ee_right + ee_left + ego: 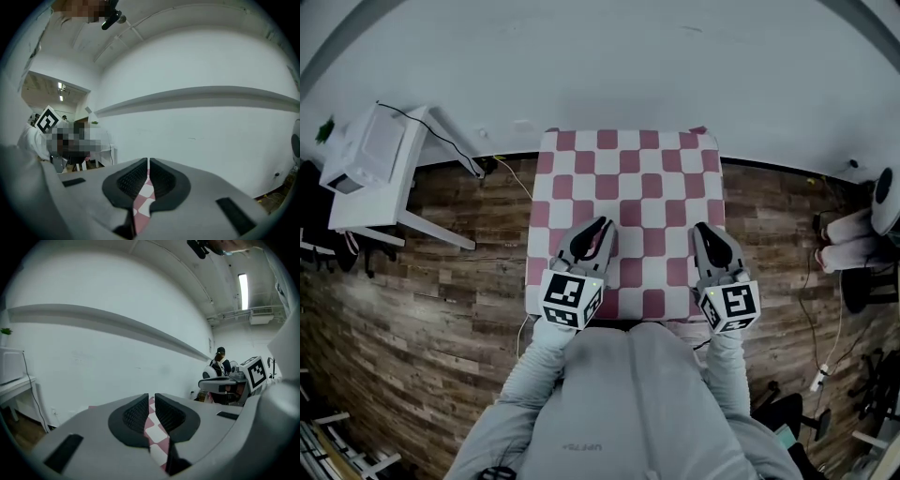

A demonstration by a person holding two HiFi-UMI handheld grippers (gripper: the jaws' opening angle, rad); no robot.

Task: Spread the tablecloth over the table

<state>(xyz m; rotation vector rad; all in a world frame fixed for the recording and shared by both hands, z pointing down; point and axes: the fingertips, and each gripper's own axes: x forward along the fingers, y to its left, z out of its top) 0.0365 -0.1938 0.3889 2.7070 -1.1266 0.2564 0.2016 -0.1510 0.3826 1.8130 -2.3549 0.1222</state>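
Observation:
A red-and-white checked tablecloth (628,192) lies over the small table in front of me, its far edge near the white wall. My left gripper (600,228) is above the cloth's near left part and my right gripper (704,232) above its near right part. In the left gripper view the left gripper (151,405) is shut on a fold of the tablecloth (154,427), which runs up between the pads. In the right gripper view the right gripper (148,169) is pinched tight on another strip of the tablecloth (142,197). Both point nearly level toward the wall.
A white side table with a white box (364,155) and a black cable stands at the left on the wood floor (431,309). Another person's legs and a chair (853,244) are at the right. The white wall (609,66) is just behind the table.

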